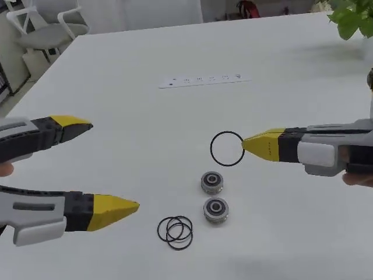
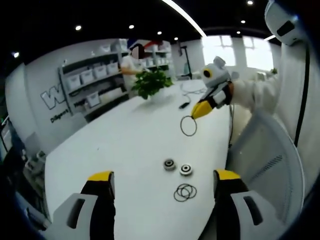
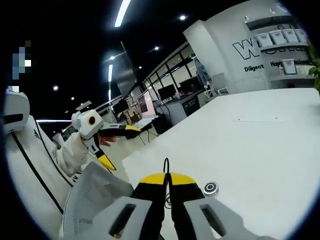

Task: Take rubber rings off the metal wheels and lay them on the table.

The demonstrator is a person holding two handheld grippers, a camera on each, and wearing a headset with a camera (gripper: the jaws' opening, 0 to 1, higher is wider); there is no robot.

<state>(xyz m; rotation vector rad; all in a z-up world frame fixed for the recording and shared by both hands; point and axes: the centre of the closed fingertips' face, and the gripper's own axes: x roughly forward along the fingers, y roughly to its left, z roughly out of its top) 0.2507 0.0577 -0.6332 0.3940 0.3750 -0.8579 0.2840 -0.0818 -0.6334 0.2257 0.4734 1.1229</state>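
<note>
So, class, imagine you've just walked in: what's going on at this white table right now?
A person works with two handheld grippers. The right gripper has its jaws shut on one black rubber ring, held above the white table. The left gripper hangs nearby with jaws open, holding nothing. Two metal wheels sit side by side on the table, and a small pile of rubber rings lies just beside them.

Right gripper view: thin black rubber ring [image 3: 166,164] mostly hidden behind yellow tips of right claw [image 3: 167,179], only short sliver showing above them. Head view: pile of loose black rubber rings [image 1: 175,231] overlapping, count unclear. Markings on white strip [image 1: 204,80] on white worktop [image 1: 116,70] too small to read. Green leafy plant [image 1: 351,17] cut by top-right corner. Rear of left claw [image 1: 113,165] cut by left edge.
</note>
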